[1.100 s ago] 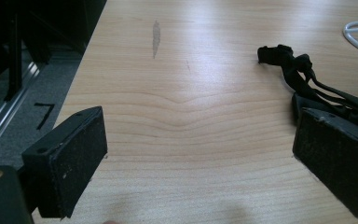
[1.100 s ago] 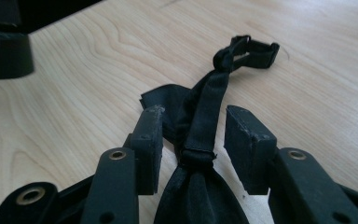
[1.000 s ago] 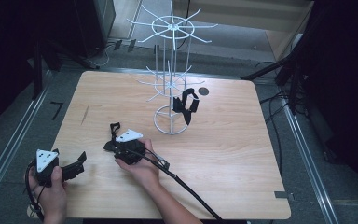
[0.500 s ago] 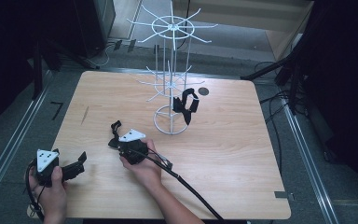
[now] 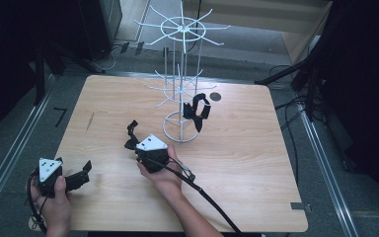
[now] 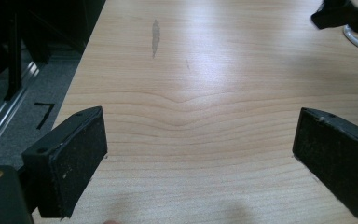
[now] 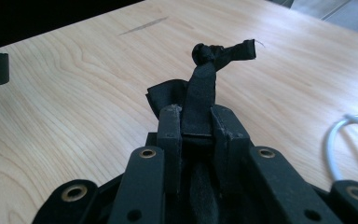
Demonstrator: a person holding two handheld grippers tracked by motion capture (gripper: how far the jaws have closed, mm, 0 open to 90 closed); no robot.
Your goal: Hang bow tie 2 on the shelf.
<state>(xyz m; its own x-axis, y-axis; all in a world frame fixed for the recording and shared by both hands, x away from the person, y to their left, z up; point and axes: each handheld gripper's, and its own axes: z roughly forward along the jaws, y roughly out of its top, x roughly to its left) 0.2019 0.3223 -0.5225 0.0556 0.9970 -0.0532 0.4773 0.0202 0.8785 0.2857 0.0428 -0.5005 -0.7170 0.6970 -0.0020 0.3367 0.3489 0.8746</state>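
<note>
A black fabric strap (image 7: 204, 79) with a knotted end stands up between the jaws of my right gripper (image 7: 197, 122), which is shut on it after its jaws have just been closing. In the high view that right gripper (image 5: 132, 137) holds the strap (image 5: 131, 129) a little above the table, left of the white wire hook rack (image 5: 180, 89). A second black strap (image 5: 197, 109) hangs on a low hook of the rack. My left gripper (image 5: 82, 171) rests near the table's front left corner. Its jaws are wide open over bare wood (image 6: 200, 154).
The rack's round wire base (image 5: 181, 129) stands at the table's middle; its white ring (image 7: 342, 137) curves in at the right of the right gripper view. A small dark disc (image 5: 215, 97) lies behind the rack. The right gripper's cable (image 5: 207, 200) trails toward the front edge.
The right gripper has closed on the strap and moved up and right toward the rack with it. The left hand has stayed put.
</note>
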